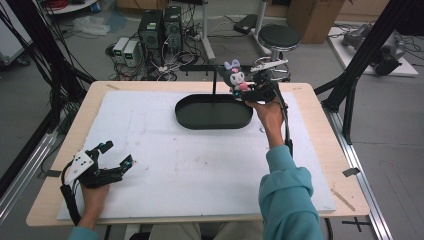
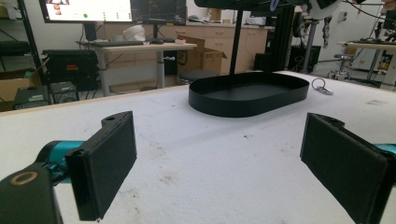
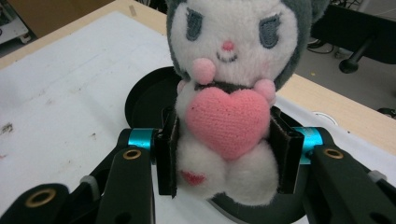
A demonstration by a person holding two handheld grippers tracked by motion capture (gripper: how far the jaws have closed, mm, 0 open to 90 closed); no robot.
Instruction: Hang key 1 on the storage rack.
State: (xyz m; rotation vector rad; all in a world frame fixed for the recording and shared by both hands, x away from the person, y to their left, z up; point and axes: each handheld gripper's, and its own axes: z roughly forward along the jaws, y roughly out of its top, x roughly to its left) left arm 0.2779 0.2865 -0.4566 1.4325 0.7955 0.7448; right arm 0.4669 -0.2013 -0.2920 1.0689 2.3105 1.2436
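Holding: the right gripper [image 3: 229, 158] clamps a plush toy [image 3: 231, 93] between its two black pads, pressing on both sides of the soft body.
Jaw width: about half closed, as wide as the toy's body.
Plush toy: white face, grey hood, pink heart on the chest; it sits upright in the jaws.
Place: above the far right rim of the black oval tray [image 1: 214, 112], near the table's far edge.
Left gripper [image 1: 112, 155]: jaws wide apart, nothing between them, low at the table's near left corner.
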